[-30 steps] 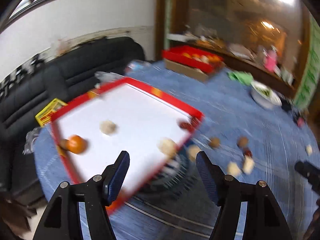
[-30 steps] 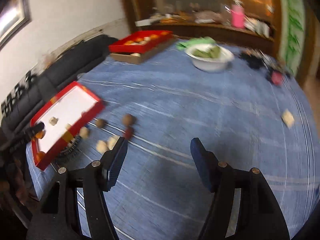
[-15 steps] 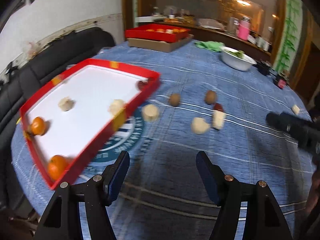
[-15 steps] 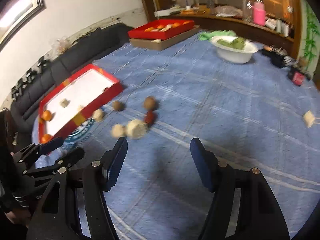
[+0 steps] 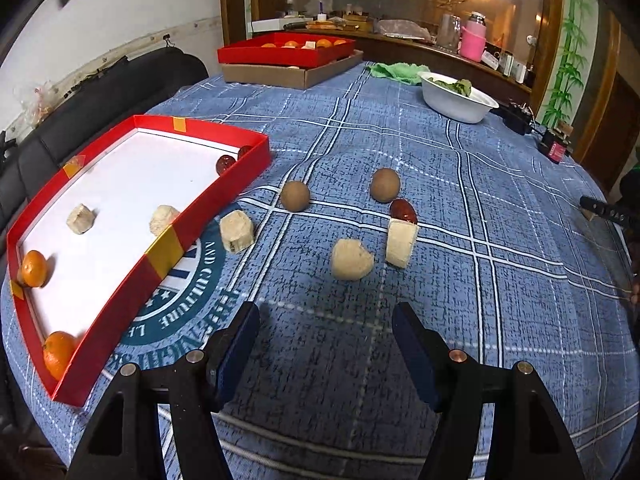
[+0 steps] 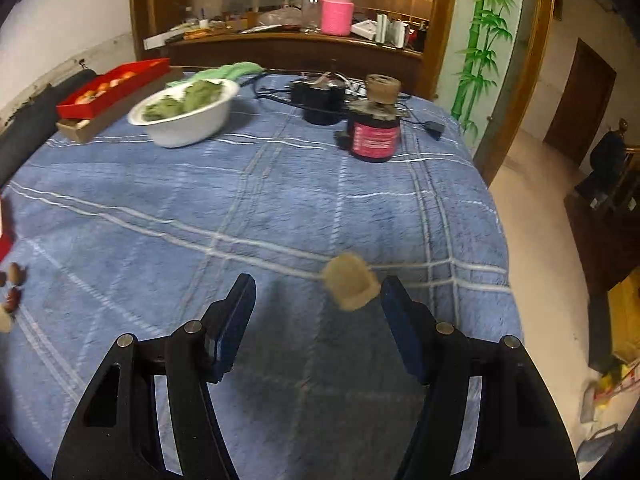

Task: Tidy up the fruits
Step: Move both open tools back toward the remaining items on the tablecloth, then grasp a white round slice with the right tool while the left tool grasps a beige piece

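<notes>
While both jaws stand wide apart and hold nothing, the left gripper (image 5: pixel 325 332) hovers low over the bench (image 5: pixel 500 208), with two pale chunks (image 5: pixel 352 259) and a third (image 5: pixel 237 231) just ahead. Beyond these lie a red date (image 5: pixel 403 210) and two brown round fruits (image 5: pixel 385 185). The red tray (image 5: pixel 120 280) at left holds oranges (image 5: pixel 34 268). The right gripper (image 6: pixel 318 306) sits behind a blurred pale chunk (image 6: pixel 351 286), near its right finger; a white bowl (image 6: pixel 186 114) stands far back.

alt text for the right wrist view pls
The open right gripper hovers over a blue plaid tablecloth, with a blurred beige fruit chunk just ahead of its right jaw. Beyond sit a white bowl of green leaves and a dark red-labelled jar.
</notes>
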### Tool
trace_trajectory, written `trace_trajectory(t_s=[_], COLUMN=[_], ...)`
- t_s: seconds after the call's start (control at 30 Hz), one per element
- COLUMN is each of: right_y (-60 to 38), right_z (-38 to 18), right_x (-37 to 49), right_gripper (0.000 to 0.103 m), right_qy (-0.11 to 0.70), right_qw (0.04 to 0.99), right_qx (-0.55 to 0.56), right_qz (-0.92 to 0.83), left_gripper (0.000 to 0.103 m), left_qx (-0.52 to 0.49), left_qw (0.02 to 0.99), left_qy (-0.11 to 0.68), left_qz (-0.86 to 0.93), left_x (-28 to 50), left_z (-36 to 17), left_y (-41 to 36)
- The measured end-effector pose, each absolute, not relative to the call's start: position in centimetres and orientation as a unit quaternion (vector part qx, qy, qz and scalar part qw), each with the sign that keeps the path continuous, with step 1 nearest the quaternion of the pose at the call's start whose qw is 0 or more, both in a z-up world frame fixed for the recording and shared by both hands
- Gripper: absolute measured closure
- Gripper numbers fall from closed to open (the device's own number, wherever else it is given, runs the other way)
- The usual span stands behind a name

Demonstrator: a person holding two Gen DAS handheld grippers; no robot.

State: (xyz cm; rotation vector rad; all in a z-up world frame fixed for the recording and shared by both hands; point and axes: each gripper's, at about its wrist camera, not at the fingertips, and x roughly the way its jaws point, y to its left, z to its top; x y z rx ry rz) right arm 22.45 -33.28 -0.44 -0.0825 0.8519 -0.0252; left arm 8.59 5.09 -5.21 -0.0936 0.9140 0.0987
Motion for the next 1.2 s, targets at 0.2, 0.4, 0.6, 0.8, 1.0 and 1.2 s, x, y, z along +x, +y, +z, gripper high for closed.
trace_trajectory(t_s=[0.2, 0.4, 0.6, 0.8, 1.0, 1.2], right_y=[-34.3, -34.0, -33.2, -31.6, -28.7, -25.1], right_z=[-1.9, -1.7, -1.4, -0.6, 0.6, 1.8], right_x=[24.3, 23.6, 22.0, 19.9, 17.0, 14.2], right_gripper=[0.067, 0.073, 0.073, 0.073, 0.073, 0.073], right_qy=[0.448, 0.449, 0.441, 0.428, 0.412, 0.395], right_qw=[0.893, 0.893, 0.898, 0.904, 0.910, 0.914], right_qx=[-0.025, -0.020, -0.009, -0.004, -0.013, -0.031], right_qz=[-0.021, -0.020, 0.000, 0.026, 0.054, 0.089], left_gripper=[0.036, 0.036, 0.046, 0.079, 0.080, 0.080], left_qx=[-0.056, -0.058, -0.059, -0.042, -0.046, -0.070], left_qw=[0.890, 0.891, 0.886, 0.888, 0.891, 0.911], left_qy=[0.451, 0.448, 0.456, 0.454, 0.449, 0.407], left_qz=[0.045, 0.043, 0.052, 0.054, 0.047, 0.015], left_x=[9.8, 11.6, 13.1, 13.1, 11.9, 8.3], left_z=[-5.4, -5.2, -5.5, -5.4, -5.1, -3.2], left_y=[5.3, 5.2, 5.7, 5.7, 5.9, 7.0])
